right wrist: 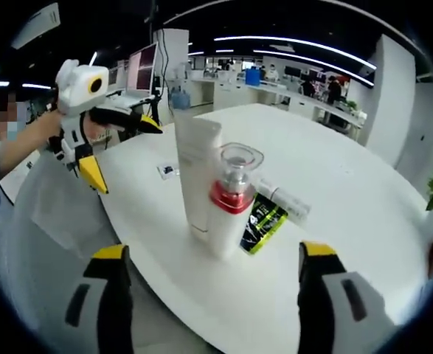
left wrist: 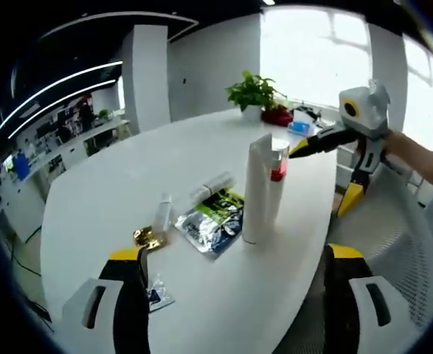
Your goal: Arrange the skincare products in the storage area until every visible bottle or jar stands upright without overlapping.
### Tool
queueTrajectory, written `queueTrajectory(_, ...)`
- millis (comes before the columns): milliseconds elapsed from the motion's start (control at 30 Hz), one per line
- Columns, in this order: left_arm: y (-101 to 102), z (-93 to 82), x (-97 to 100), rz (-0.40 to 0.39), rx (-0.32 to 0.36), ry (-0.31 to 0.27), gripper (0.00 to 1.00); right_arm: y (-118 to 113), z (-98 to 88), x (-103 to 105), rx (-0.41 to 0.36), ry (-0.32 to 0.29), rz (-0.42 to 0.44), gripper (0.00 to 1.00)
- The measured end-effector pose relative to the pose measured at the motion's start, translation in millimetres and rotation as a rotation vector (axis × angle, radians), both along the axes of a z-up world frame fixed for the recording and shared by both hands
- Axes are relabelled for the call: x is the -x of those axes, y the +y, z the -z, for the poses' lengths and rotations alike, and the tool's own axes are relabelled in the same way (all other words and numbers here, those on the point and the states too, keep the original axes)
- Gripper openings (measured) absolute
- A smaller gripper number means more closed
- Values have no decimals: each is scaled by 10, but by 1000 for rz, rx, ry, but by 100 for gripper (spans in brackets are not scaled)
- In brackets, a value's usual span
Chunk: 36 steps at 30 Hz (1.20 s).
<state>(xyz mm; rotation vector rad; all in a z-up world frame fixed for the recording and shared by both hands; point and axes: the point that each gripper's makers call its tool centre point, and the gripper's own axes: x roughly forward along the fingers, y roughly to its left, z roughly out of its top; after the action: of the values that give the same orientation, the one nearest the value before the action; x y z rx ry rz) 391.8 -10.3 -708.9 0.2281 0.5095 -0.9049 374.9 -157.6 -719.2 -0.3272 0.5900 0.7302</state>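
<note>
Left gripper view: my left hand-held gripper (left wrist: 234,269) is spread wide, empty, over the white surface (left wrist: 113,199). A white tube (left wrist: 257,188) and red-collared bottle (left wrist: 276,181) stand upright, touching; a sachet (left wrist: 212,221) lies beside them. My right hand-held gripper (right wrist: 212,269) is released too.

White tube (left wrist: 257,188), red-collared white bottle (right wrist: 229,214) (clear cap), green-and-black sachet (left wrist: 215,219), white table (left wrist: 113,199).

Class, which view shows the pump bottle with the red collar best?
The right gripper view: the pump bottle stands near and unblocked. In the left gripper view the bottle is mostly hidden behind the white tube.
</note>
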Motion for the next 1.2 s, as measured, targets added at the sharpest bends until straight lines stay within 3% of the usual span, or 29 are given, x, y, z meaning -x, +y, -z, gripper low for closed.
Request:
queueTrajectory(300,68,-44,-27,-26,-7,-10,97,3,-107,-43,0,-42,-5,99)
queueTrajectory(733,167,75,-146,-46,-45,5,97,-5,-149,-38,-22,-25,-6,100)
queueTrajectory(1100,163,184,-397,-60,-51,45,97,-57,-197,-123,-20,-23,-7,100)
queueTrajectory(1200,121,220,-474,-36,-62,56,91,-66,-209,-133,-16,-21,-11,100)
